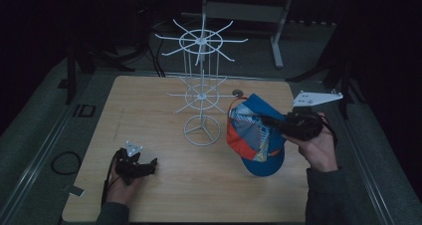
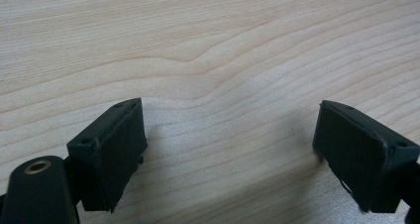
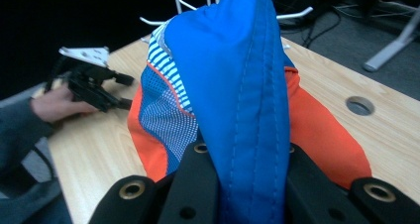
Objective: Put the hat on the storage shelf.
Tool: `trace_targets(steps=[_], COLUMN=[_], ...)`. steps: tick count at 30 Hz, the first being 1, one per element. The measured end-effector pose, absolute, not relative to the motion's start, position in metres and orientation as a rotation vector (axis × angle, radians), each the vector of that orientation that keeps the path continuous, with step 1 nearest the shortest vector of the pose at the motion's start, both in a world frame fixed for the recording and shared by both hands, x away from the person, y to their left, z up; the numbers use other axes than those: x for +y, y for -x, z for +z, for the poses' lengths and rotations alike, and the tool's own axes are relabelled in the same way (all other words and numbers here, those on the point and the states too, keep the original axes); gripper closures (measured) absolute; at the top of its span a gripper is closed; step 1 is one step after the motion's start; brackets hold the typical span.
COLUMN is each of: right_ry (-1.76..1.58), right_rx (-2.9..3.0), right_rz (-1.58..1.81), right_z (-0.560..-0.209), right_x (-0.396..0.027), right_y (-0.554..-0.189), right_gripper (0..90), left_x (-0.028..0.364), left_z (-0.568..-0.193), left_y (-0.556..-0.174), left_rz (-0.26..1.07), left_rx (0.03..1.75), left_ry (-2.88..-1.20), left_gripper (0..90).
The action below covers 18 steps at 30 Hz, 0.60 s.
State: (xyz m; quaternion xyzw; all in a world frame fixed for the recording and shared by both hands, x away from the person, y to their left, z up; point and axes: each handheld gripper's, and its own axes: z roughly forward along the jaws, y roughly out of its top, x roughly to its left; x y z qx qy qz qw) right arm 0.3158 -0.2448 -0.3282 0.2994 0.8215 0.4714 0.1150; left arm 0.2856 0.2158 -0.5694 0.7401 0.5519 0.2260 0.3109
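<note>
Clamping blue cap (image 1: 259,135): right gripper (image 1: 268,119) closed on its fabric | left gripper (image 1: 152,164) jaws wide apart, empty, over table (image 1: 149,100)

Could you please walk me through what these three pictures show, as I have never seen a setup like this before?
There is no robot here: a person sits at a wooden table and holds a hand-operated gripper with two black jaws in each hand. The high view is taken from a fixed camera above the table, looking down. The other two pictures come from small cameras that ride on the grippers and look along their jaws.

On the table stands a white wire display rack with hooks at two levels. The left gripper rests low near the table's front left, its jaws open over bare wood with nothing between them. The right gripper is shut on a blue, orange and striped cap, which it holds up beside the rack. In the right gripper view the blue fabric is pinched between the jaws.
</note>
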Motion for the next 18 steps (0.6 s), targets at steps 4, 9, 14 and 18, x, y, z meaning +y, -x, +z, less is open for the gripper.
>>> trace_targets(steps=[4, 9, 14, 18], right_ry=[-0.872, -0.869, -0.863, -0.855], right_rx=[2.408, 2.394, 2.384, 2.375], right_rz=[1.400, 1.430, 1.438, 1.447], right_z=[-0.327, -0.322, -0.317, -0.313], right_x=[-0.244, -0.245, -0.243, -0.243], right_y=[-0.315, -0.315, -0.315, -0.315], right_gripper=[87.9, 87.9, 87.8, 87.8], left_x=[0.216, 0.216, 0.216, 0.216], left_z=[-0.569, -0.569, -0.569, -0.569], left_y=[-0.286, -0.286, -0.286, -0.286], left_rz=[0.597, 0.597, 0.597, 0.597], left_rx=[1.456, 1.456, 1.456, 1.455], left_ry=[-1.954, -1.955, -1.955, -1.956], left_gripper=[13.4, 13.4, 13.4, 13.4])
